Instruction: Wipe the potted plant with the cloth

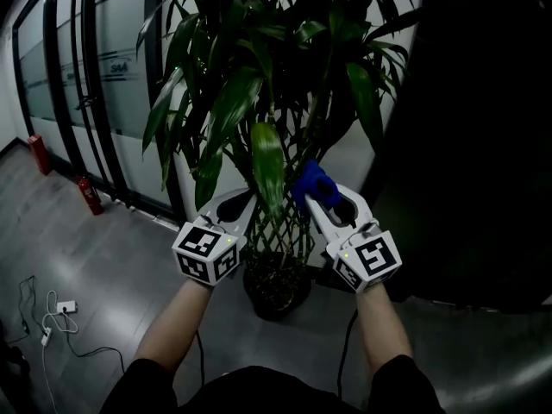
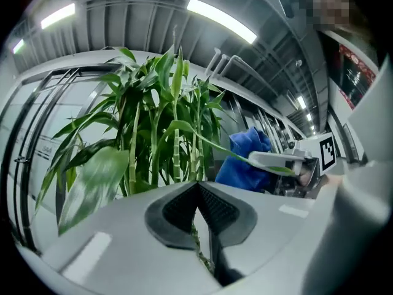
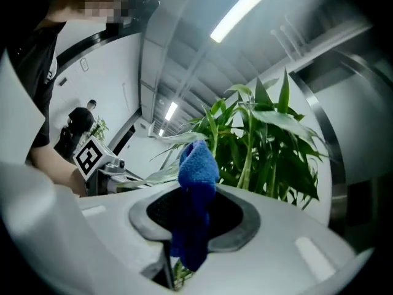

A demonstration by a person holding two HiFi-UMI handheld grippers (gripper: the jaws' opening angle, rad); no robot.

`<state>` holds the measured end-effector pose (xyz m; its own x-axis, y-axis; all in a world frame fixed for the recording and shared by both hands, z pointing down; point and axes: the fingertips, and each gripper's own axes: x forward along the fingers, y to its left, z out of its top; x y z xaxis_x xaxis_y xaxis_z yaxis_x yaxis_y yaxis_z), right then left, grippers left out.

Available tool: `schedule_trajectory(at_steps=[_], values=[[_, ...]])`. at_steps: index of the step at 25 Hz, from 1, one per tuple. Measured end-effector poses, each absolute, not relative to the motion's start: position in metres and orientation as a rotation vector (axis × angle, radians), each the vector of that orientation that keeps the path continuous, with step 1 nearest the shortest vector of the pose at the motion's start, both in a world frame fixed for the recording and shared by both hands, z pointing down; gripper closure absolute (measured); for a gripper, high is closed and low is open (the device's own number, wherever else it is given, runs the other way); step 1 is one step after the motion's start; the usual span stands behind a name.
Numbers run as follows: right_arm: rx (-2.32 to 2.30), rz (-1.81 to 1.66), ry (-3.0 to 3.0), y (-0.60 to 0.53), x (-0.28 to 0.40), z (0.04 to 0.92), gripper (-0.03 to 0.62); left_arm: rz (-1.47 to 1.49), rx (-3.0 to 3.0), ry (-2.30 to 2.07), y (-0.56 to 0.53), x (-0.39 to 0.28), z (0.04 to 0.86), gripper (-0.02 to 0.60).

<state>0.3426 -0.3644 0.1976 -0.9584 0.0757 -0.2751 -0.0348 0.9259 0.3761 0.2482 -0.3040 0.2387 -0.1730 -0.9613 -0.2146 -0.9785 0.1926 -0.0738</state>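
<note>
The potted plant (image 1: 259, 84) has long green leaves on braided stems and stands in a dark pot (image 1: 276, 290) on the floor right in front of me. My right gripper (image 1: 321, 198) is shut on a blue cloth (image 1: 312, 182) and holds it against the foliage, just right of a broad hanging leaf (image 1: 267, 166). In the right gripper view the cloth (image 3: 196, 165) bunches up between the jaws, with a thin leaf running off to its left. My left gripper (image 1: 248, 203) is at that leaf's left side. Its jaws are together and I see nothing between the pads (image 2: 178, 211).
A glass partition with dark frames (image 1: 95, 84) runs along the left. Two red fire extinguishers (image 1: 90, 195) stand at its foot. A cable and power strip (image 1: 60, 307) lie on the grey floor at the left. A dark wall (image 1: 483, 145) rises close on the right.
</note>
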Motion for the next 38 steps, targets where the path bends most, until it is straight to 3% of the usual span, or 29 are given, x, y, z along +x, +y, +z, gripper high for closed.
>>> schedule_trajectory(at_steps=[10,20,38], values=[[-0.196,1.144,2.678,-0.353,0.311,0.104,0.482,0.084,-1.819,2.170,-0.326,0.230,0.203,0.575],[-0.103,1.930,2.567,-0.312,0.250,0.157,0.482,-0.014,-1.776,2.072,-0.331,0.222,0.192,0.575],[-0.092,1.992,2.604,-0.305,0.271,0.221,0.482,0.185,-1.958,2.068,-0.344,0.222,0.220,0.575]])
